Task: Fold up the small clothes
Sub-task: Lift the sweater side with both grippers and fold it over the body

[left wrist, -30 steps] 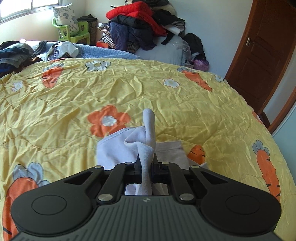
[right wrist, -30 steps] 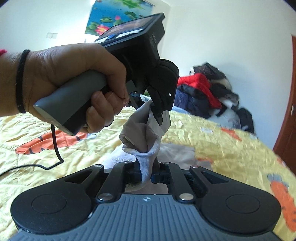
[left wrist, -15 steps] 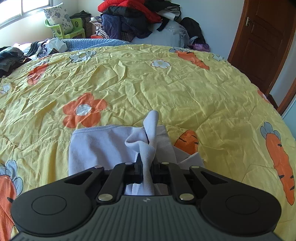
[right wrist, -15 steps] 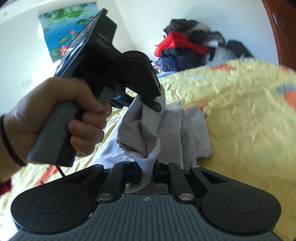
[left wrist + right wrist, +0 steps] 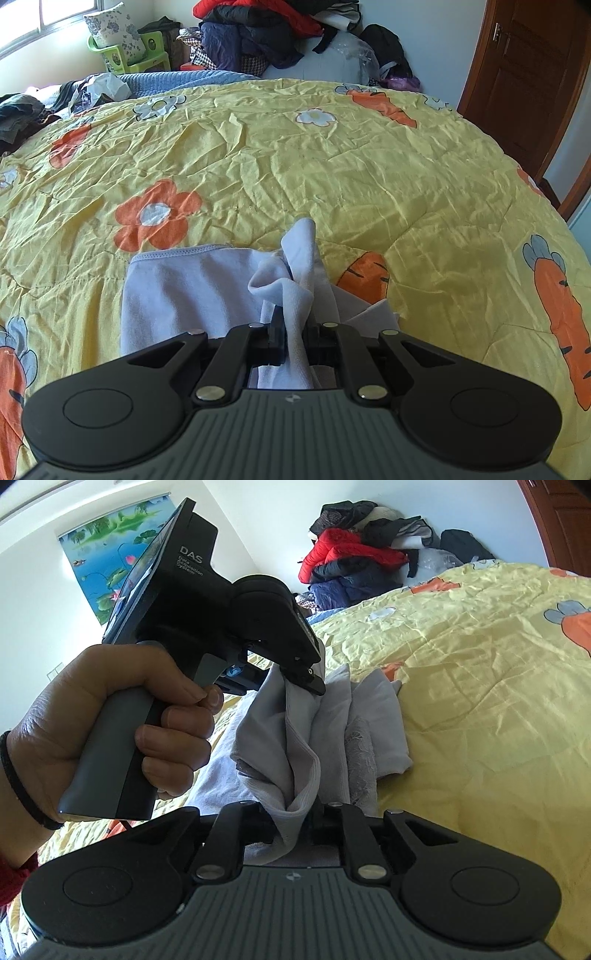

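Note:
A small pale lilac-grey garment lies partly on the yellow quilt. My left gripper is shut on a bunched edge of it, which sticks up between the jaws. In the right wrist view my right gripper is shut on another bunch of the same garment. The left gripper, held in a hand, pinches the cloth just above and beyond it. The rest of the garment drapes onto the quilt.
A heap of red and dark clothes is piled at the far side. A green chair with a cushion stands by the window. A brown door is at the right. Dark clothes lie at the far left.
Both grippers have moved lower toward the quilt with the garment, and more of it now lies flat. The right view has swung to show more quilt.

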Tool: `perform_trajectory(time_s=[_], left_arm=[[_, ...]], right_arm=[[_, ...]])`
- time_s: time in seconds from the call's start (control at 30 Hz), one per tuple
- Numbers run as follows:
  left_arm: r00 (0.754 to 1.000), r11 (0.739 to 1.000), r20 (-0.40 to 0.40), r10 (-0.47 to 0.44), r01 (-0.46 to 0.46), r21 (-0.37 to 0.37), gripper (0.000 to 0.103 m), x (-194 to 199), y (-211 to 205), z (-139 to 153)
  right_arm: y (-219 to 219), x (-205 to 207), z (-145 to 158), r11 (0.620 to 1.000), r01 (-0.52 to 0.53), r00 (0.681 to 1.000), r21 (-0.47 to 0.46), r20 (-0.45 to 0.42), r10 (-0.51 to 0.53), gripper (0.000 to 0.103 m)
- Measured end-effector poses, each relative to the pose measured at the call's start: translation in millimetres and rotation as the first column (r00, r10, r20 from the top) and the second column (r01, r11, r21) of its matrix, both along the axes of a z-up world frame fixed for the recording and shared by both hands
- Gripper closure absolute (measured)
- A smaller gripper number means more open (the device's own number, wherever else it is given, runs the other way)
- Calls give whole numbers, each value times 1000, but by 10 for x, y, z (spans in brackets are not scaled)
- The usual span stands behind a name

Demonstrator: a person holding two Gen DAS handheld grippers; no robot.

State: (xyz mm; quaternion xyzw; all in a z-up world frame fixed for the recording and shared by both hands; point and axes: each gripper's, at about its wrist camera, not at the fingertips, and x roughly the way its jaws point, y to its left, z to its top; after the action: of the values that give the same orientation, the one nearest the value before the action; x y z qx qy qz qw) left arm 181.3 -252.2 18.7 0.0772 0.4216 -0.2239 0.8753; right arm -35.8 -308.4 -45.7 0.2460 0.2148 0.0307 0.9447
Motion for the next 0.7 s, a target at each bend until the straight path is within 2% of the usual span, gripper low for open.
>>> perform_trajectory(time_s=[0.37, 0.57, 0.67, 0.7], left_arm=[[1000, 1000, -22, 1, -1, -6, 94, 26, -27, 0], [999, 1000, -35, 4, -4, -21, 90, 58, -31, 35], [999, 999, -38, 7, -8, -40, 81, 89, -27, 66], [999, 999, -39, 9, -11, -50, 73, 103, -27, 82]], right_arm=[[-52, 0, -11, 1000, -8, 1000, 12, -18, 9, 83], [-91, 3, -22, 999, -8, 1000, 42, -27, 10, 80], [-133, 1, -41, 997, -9, 999, 72, -32, 12, 79], [-152, -3, -46, 996, -8, 999, 87, -32, 11, 79]])
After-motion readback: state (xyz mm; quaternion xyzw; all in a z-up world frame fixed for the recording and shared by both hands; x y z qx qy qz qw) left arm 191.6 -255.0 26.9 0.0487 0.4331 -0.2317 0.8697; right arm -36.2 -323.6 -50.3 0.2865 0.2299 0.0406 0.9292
